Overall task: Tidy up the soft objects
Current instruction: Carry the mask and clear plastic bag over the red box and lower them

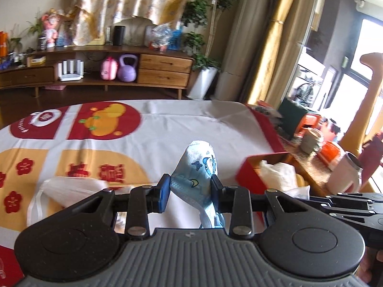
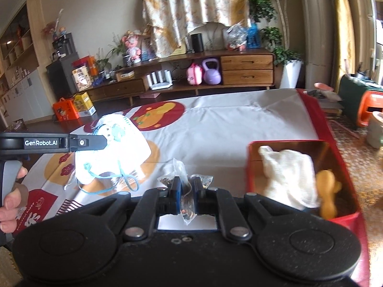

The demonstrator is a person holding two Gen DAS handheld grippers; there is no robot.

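My left gripper [image 1: 190, 191] is shut on a light blue child's face mask [image 1: 199, 165] with cartoon prints, held above the table. In the right wrist view the same mask [image 2: 110, 153] hangs bright white from the left gripper [image 2: 105, 142], its blue ear loops dangling. My right gripper [image 2: 186, 190] is shut on a small clear plastic packet [image 2: 184, 186] of dark bits. A red box [image 2: 249, 167] at the right holds a white cloth [image 2: 287, 174] and a yellow soft toy [image 2: 328, 191]; it also shows in the left wrist view [image 1: 246, 174].
A white face mask [image 1: 69, 191] lies on the table at the left. The table has a white, red and yellow printed cloth [image 1: 167, 129]. A white cup [image 1: 344, 174] stands on a side surface right of the box. A wooden sideboard [image 2: 215, 71] stands across the room.
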